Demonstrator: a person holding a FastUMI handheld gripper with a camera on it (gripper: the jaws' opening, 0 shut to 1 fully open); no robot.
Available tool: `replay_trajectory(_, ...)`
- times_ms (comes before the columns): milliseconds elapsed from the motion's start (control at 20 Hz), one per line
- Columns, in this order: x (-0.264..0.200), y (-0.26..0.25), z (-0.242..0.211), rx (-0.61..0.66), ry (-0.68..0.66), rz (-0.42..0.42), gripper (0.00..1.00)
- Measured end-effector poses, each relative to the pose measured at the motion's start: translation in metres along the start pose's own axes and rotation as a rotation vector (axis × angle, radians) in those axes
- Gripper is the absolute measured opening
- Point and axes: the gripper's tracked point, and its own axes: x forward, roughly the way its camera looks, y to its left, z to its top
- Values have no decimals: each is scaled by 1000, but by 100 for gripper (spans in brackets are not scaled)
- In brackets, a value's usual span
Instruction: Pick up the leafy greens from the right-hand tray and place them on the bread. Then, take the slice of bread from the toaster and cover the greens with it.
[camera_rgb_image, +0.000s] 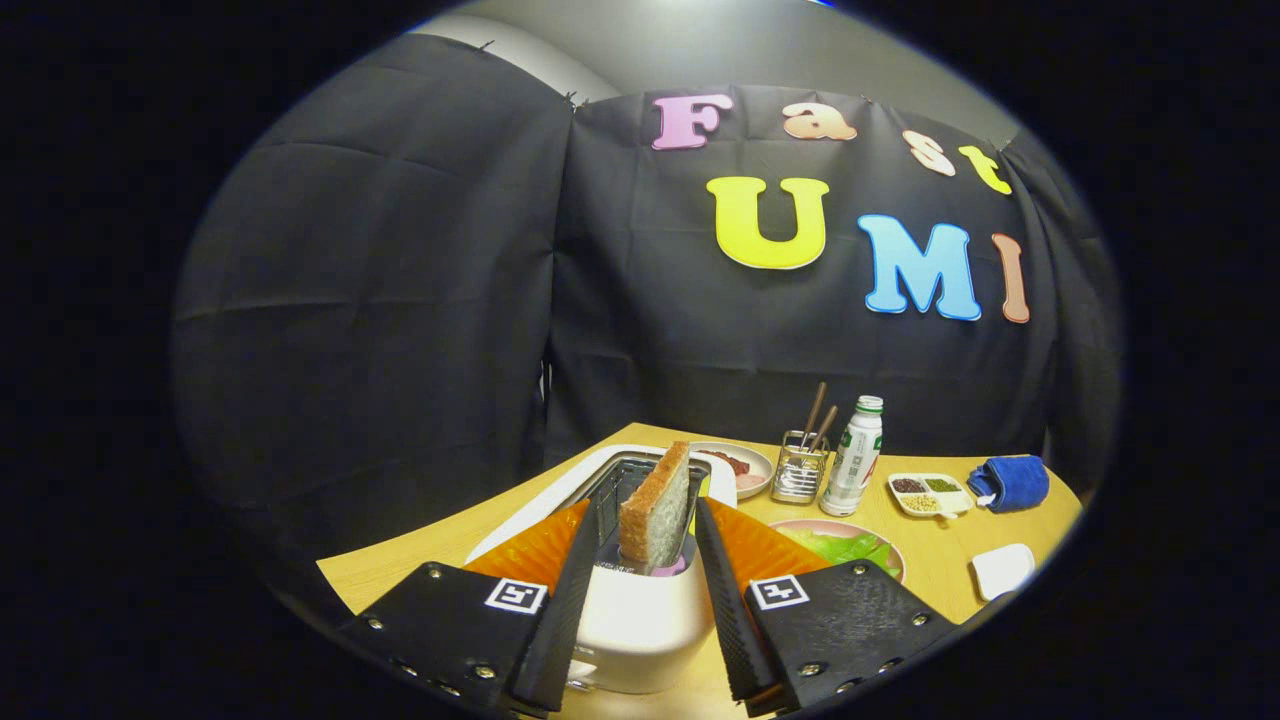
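Note:
A slice of brown-crusted bread (655, 515) stands upright in the slot of a white toaster (640, 620). My gripper (650, 510) reaches over the toaster with one finger on each side of the slice. A narrow gap shows on both sides, so the jaws stand open around the bread. Just beyond the right finger, a pink plate (890, 550) carries the leafy greens (845, 548); I cannot tell what lies under them.
Along the back of the wooden table (420, 560) stand a dish of reddish food (742, 466), a metal holder with chopsticks (800, 470), a white bottle (855, 465), a divided tray of seeds (925, 493) and a blue cloth (1010, 482). A small white block (1000, 570) lies nearer.

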Motion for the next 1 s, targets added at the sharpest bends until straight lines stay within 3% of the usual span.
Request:
replay_trajectory(100,5,-9,2,8,-3,-62,59)
replay_trajectory(150,13,-13,1,15,-13,-83,47)
replay_trajectory(200,15,-14,0,32,-16,-90,28)
replay_trajectory(250,18,-9,1,47,-17,-68,20)
replay_trajectory(400,17,-12,2,39,-5,-59,19)
replay_trajectory(450,16,-11,1,32,-4,-58,5)
replay_trajectory(700,22,-8,1,3,-7,-41,5)
replay_trajectory(1000,11,-11,29,61,-67,-11,5)
